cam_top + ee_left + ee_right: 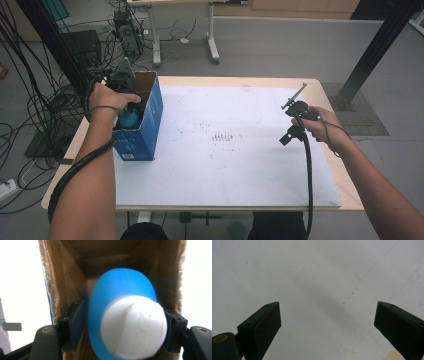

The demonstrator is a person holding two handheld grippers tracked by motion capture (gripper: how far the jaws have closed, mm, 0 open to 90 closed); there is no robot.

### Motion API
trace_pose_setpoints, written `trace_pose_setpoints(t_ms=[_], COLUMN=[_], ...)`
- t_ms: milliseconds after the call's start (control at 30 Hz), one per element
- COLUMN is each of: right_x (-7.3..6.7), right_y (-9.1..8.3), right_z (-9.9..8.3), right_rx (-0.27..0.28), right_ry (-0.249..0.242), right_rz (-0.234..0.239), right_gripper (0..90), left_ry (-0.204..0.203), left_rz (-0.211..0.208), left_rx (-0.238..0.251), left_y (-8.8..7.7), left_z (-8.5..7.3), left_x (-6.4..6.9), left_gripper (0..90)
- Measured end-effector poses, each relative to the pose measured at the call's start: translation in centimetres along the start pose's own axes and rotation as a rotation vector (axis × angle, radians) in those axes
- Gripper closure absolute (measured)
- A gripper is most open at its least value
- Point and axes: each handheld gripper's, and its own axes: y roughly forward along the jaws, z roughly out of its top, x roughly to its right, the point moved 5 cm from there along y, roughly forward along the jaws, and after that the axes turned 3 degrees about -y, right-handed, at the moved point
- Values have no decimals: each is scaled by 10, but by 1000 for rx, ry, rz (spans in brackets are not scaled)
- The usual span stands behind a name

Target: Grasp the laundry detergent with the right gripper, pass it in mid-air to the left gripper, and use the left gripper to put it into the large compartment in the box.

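Left gripper (122, 327) is seen at the mouth of the blue carton (142, 127), which stands at the left edge of the white table sheet (225, 165). In the high view the left hand (107, 102) is placed over the carton's open top, with the gripper reaching into it.

A blue bottle with a white cap (125, 322) is framed between the 2 black jaws in the left gripper view, cap toward the camera, brown cardboard walls behind and around it. Both pads are seen right against the bottle's sides; no gap can be made out on either side, but real pressure cannot be confirmed from the blurred frame. The bottle is inside the carton's opening; its blue body (129, 119) is glimpsed in the high view just under the left hand.

Right gripper (327, 322) is held wide open, nothing between the jaws. Bare white sheet with faint scuff marks is viewed beyond them in the right gripper view. In the high view the right gripper (295, 122) is held by the right hand (320, 125) above the right part of the sheet, well apart from the carton, with its black cable (307, 180) trailing down toward the near table edge.

Floor beyond the table is covered by cables and equipment at left.
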Motion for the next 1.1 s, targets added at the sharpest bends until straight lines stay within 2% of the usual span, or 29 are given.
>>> trace_pose_setpoints(t_ms=[100,433,667,800,967,1100], right_x=[0,-1,1,3,4,4], right_y=[0,-2,-6,-6,-6,-7], right_z=[0,0,-1,-1,1,2], right_rx=[3,4,7,3,3,3], right_ry=[0,-8,0,4,2,1], right_rz=[0,-7,-15,-20,-22,-20], right_gripper=[71,70,70,70,70,70], left_ry=[13,49,76,107,151,186], left_rz=[-16,4,-8,-30,-24,-44], left_rx=[9,39,55,66,89,93], left_y=[-8,-33,-48,-61,-75,-82], left_z=[-1,1,-1,-5,-9,-14], left_x=[2,10,20,28,38,49], left_gripper=[293,276,239,205,166,123])
